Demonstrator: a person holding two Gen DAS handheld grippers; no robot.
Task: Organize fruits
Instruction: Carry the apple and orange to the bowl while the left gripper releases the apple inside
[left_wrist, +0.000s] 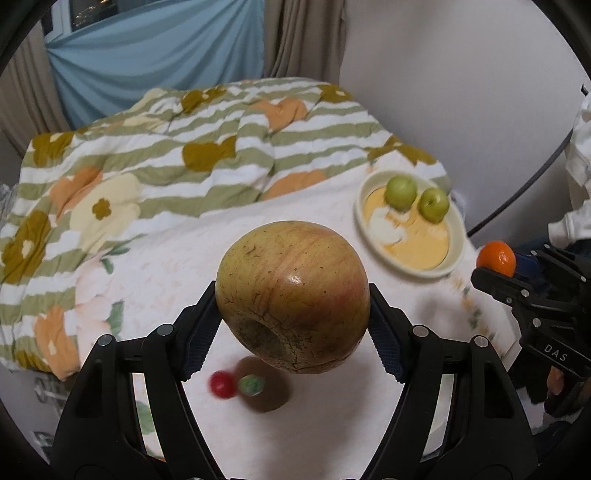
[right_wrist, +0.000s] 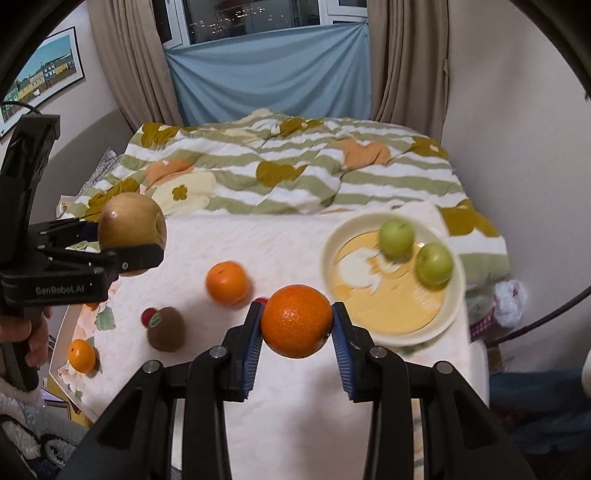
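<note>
A bed (right_wrist: 295, 236) fills both views, its near part covered by a white sheet and its far part by a striped quilt (right_wrist: 295, 162) with flower shapes in green, orange and mustard. Behind it hang beige curtains (right_wrist: 406, 59) and a blue cloth (right_wrist: 269, 74) over the window.

On the right side of the sheet lies a cream plate (right_wrist: 391, 332) with a yellow centre. Two green apples sit on its far half, one (right_wrist: 396, 236) toward the quilt and the other (right_wrist: 434, 265) just beside it, nearer the rim.

The left gripper (left_wrist: 293, 314) has its jaws closed around a big yellow-red apple (left_wrist: 293, 295), held above the sheet with its stem hollow facing the camera; it is well apart from the plate, to the left.

The right gripper (right_wrist: 297, 325) has its jaws clamped on an orange (right_wrist: 297, 320), held in the air just left of the plate's near edge.

Loose on the sheet, a second orange (right_wrist: 226, 282) lies left of the held one. Nearer the left edge stands a brown kiwi (right_wrist: 166, 332) with a sticker, and a small red fruit (right_wrist: 147, 315) touches it. A third, smaller orange (right_wrist: 81, 355) rests by the bed's left edge. Another bit of red (right_wrist: 261, 301) peeks out behind the right gripper's left jaw; what it is I cannot tell.
</note>
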